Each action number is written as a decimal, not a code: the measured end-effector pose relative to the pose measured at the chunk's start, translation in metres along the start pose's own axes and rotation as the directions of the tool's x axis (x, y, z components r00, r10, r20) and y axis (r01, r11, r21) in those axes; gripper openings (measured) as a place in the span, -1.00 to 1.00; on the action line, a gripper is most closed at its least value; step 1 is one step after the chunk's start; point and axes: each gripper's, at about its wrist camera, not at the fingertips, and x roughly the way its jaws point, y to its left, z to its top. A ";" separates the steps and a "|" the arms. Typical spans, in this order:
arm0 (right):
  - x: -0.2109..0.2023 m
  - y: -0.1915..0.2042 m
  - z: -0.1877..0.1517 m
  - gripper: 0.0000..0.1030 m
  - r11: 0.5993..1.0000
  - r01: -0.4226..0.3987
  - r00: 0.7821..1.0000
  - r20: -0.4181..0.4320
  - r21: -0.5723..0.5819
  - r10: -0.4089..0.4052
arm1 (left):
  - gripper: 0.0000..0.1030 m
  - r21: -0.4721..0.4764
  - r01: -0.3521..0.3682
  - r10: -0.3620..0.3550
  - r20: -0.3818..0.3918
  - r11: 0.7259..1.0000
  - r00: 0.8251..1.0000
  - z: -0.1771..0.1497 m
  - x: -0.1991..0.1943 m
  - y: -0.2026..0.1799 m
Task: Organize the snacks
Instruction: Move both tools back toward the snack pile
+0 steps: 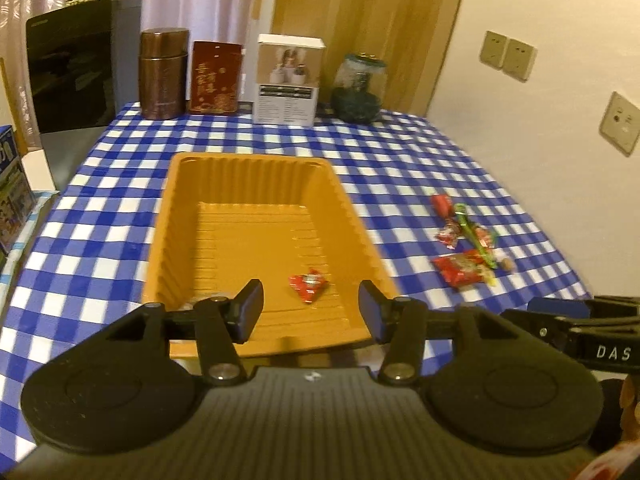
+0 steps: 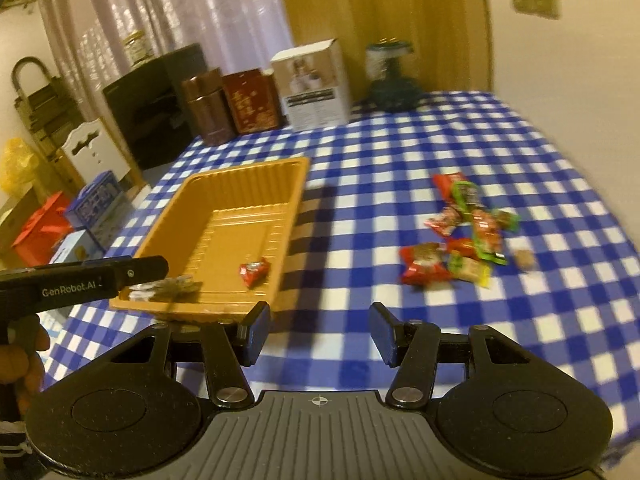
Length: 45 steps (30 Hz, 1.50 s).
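An orange plastic tray (image 1: 172, 184) sits on the blue-and-white checked tablecloth. One red snack packet (image 1: 308, 286) lies on the tray floor near the front. My left gripper (image 1: 311, 312) hovers over the tray's near edge, open, with nothing between its fingers. In the right wrist view the tray (image 2: 248, 164) holds the red packet (image 2: 254, 272) and a brownish packet (image 2: 168, 290) in its near corner, just under the left gripper's body (image 2: 80, 280). My right gripper (image 2: 320, 332) is open and empty over bare cloth. A pile of several wrapped snacks (image 2: 460, 236) (image 1: 468, 240) lies right of the tray.
Along the table's far edge stand a brown canister (image 1: 163, 72), a red tin (image 1: 216, 78), a white box (image 1: 288, 80) and a glass jar (image 1: 360, 88). A black appliance (image 1: 76, 68) is at the back left. Boxes (image 2: 96, 200) sit off the table's left side.
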 end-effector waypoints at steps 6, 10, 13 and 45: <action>-0.034 -0.020 -0.014 0.06 0.997 0.060 0.997 0.041 0.052 -0.062 | 0.03 0.020 0.043 -0.042 -0.002 0.999 0.999 -0.006 -0.007 -0.029; -0.050 -0.033 -0.017 0.06 0.993 0.091 0.993 0.063 0.079 -0.096 | 0.14 0.032 0.061 -0.061 -0.004 0.998 0.998 -0.010 -0.010 -0.047; -0.059 -0.041 -0.017 0.06 0.990 0.104 0.991 0.076 0.099 -0.112 | 0.15 0.041 0.073 -0.073 -0.003 0.996 0.997 -0.010 -0.011 -0.058; -0.062 -0.141 -0.007 0.06 0.956 0.213 0.967 0.097 0.202 -0.236 | 0.48 0.072 0.138 -0.136 -0.040 0.988 0.990 0.008 0.054 -0.149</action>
